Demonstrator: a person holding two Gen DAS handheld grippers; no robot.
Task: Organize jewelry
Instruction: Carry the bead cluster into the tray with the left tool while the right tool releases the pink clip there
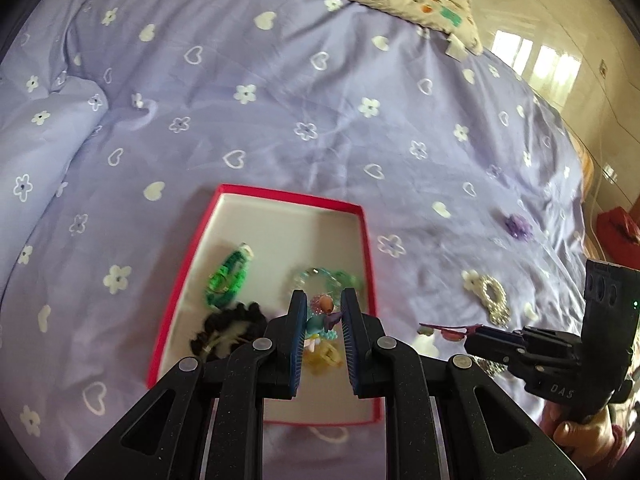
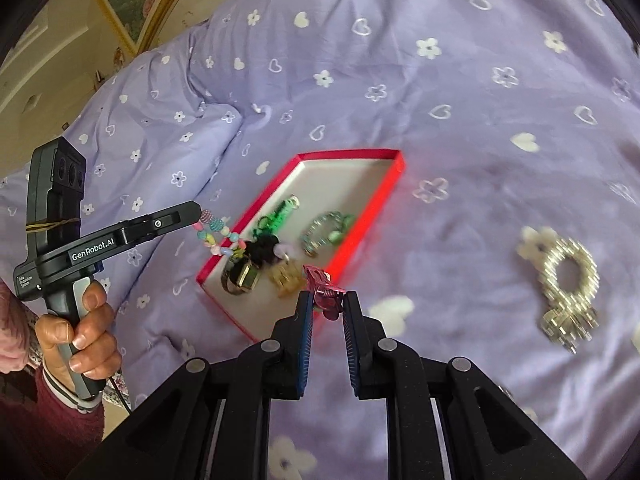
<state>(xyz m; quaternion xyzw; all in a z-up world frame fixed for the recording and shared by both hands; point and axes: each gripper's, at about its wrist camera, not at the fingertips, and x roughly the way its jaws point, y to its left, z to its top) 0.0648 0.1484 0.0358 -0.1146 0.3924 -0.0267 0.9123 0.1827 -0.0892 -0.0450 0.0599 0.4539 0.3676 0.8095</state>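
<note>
Our left gripper pinches a beaded bracelet over the red box. Our right gripper pinches a pink hair clip just beside that box.

Shallow red cardboard box, white inside, lies open on the bed, holding green bracelet, teal bead bracelet, black scrunchie. Silver rhinestone clip lies right of its edge.

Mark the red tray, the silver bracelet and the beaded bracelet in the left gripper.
red tray (image 2: 394,184): right wrist view, far right rim.
silver bracelet (image 2: 566,280): right wrist view, its sparkly band.
beaded bracelet (image 2: 216,225): right wrist view, teal bead by the fingers.
</note>
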